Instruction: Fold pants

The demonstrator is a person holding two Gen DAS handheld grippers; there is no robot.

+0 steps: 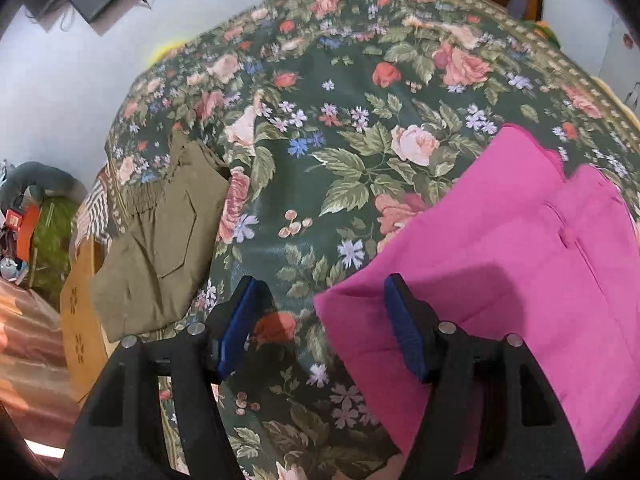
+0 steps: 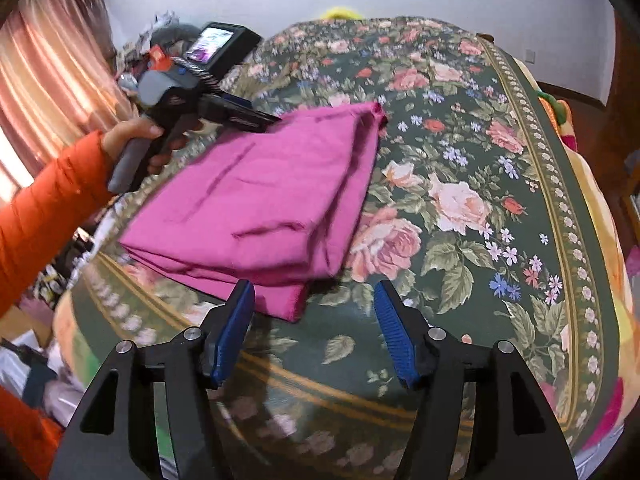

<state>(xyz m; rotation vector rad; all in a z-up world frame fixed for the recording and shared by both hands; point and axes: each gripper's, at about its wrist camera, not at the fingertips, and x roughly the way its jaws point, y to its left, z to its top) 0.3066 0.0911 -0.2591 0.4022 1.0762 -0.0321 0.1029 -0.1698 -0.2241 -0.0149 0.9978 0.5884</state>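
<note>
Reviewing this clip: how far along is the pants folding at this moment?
Nearly done, it seems. The pink pants lie folded in layers on the floral bedspread; the olive pants sit folded at its edge. Both the left hand-held gripper and right hand-held gripper are open and empty. No unfolded pants are visible.

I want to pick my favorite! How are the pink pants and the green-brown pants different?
The folded magenta-pink cloth pants are bright, while the folded olive-brown cloth pants are dull. The pink pants lie by the right side of the flowered bedspread; the olive ones hang over its left edge. Only the olive ones show a gathered waistband. Both are folded and nobody's holding them.
</note>
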